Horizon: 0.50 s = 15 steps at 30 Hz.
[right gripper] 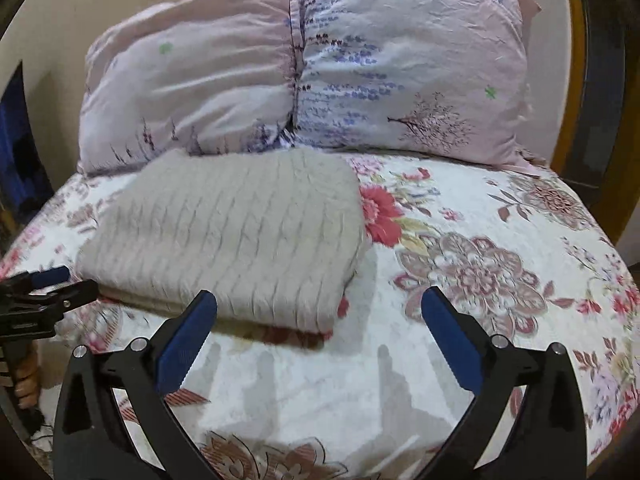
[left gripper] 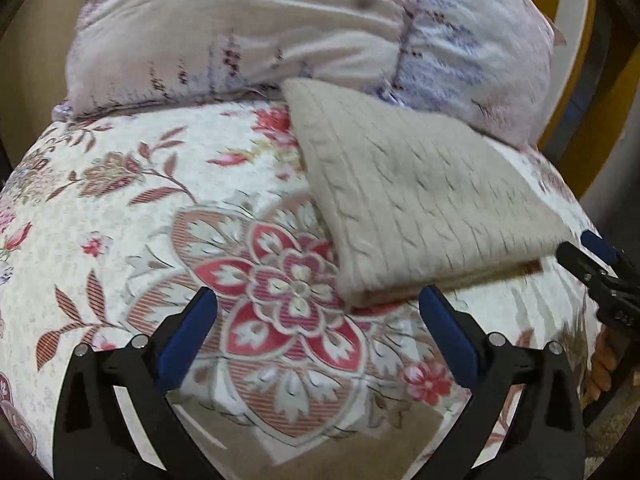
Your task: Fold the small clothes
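Folded sweater [right gripper: 228, 236] lies on floral bed [right gripper: 460, 208] near pillows [right gripper: 304, 76]; left gripper [left gripper: 318, 304] and right gripper [right gripper: 319, 306] jaws spread wide, empty.

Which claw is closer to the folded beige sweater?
About equal, maybe the left. The left gripper is open, its right finger just short of the folded beige sweater. The right gripper is open too, its left finger at the sweater's near edge.

Left gripper [left gripper: 318, 300]: black angular plastic arms, blue ribbed pads [left gripper: 184, 340] lining the fingers, silver round screws showing at the joints. Right gripper [right gripper: 320, 302] looking identical, same blue pads [right gripper: 452, 340]. Bare skin of fingers [right gripper: 26, 388] showing on a black handle at far left
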Available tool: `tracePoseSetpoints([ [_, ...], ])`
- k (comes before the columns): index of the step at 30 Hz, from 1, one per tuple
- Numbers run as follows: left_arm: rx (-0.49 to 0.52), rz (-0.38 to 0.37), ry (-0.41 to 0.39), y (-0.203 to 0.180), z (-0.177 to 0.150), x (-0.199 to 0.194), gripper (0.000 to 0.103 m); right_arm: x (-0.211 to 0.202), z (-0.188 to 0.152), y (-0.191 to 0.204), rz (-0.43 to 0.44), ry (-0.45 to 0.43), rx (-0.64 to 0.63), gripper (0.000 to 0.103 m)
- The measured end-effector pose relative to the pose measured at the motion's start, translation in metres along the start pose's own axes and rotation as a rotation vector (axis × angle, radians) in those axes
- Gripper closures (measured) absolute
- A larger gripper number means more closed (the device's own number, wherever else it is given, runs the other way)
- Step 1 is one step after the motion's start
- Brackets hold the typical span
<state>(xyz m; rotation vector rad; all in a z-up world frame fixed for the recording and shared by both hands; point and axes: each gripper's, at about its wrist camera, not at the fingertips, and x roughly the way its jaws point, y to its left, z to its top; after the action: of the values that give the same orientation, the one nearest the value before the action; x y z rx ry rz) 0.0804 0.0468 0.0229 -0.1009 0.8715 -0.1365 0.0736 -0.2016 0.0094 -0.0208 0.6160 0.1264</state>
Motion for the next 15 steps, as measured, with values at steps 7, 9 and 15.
tracePoseSetpoints([
  [7,0.078,0.055,0.023,-0.016,-0.003,0.004,0.002,0.014,-0.010,0.008,0.060,0.120,0.035,0.001],
  [9,0.083,0.063,0.036,-0.017,-0.003,0.006,0.002,0.016,-0.012,0.011,0.054,0.130,0.033,0.001],
  [15,0.090,0.089,0.056,-0.020,-0.003,0.009,0.002,0.016,-0.013,0.016,0.029,0.140,0.010,0.001],
])
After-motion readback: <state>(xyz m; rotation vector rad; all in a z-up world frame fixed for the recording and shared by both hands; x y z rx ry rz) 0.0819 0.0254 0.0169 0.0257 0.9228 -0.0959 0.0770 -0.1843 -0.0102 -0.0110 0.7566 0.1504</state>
